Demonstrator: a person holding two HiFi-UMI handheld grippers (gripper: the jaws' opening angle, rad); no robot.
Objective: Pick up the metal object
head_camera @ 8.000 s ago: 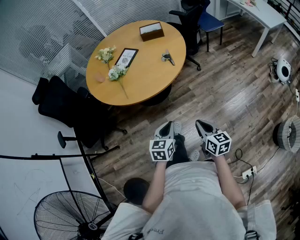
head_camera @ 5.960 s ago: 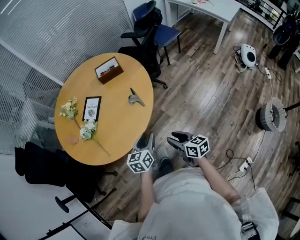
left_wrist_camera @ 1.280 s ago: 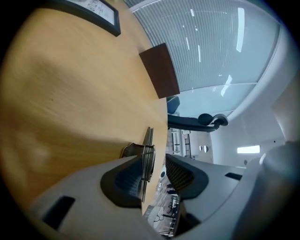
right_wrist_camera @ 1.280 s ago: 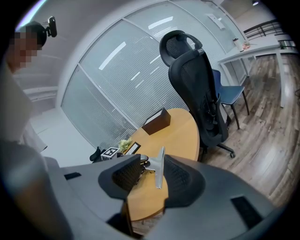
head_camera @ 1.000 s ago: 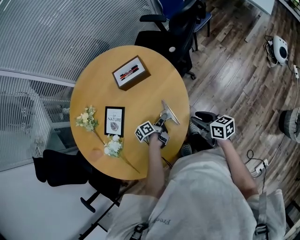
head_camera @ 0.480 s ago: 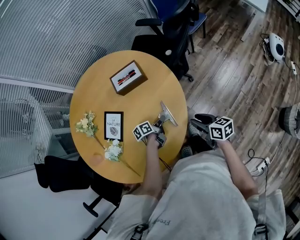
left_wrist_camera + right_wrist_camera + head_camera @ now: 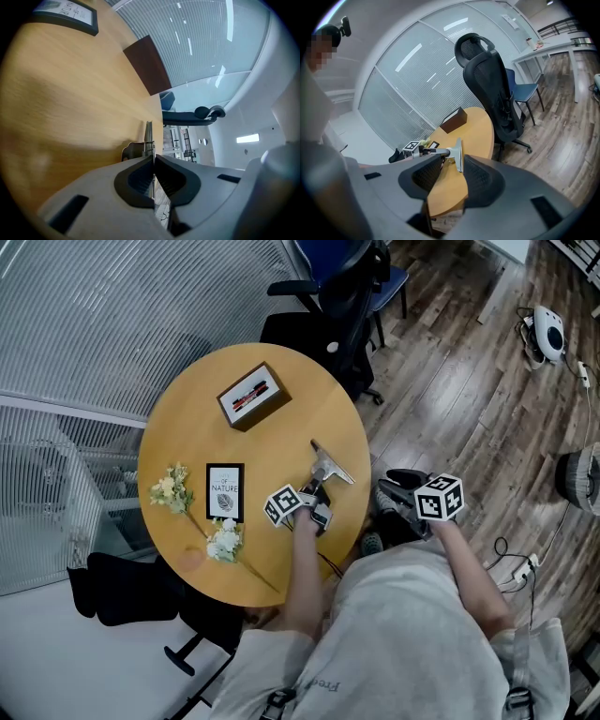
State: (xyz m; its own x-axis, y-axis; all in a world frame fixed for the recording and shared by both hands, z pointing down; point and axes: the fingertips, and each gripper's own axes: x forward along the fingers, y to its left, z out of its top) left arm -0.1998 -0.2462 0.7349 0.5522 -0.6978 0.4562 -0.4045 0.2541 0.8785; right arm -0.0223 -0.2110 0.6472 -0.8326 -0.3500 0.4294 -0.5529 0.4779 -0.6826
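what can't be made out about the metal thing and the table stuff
Gripped end of the metal object: hidden under the left gripper in head view; edge-on in left gripper view.
Print on the framed card: too small in head view, cut by the top edge in left gripper view.
Label on the box: too small, head view.

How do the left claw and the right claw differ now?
The left claw is shut on the metal object; the right claw is open and holds nothing. The left claw is over the round table; the right claw is beside it, above the floor. Both look alike in build.
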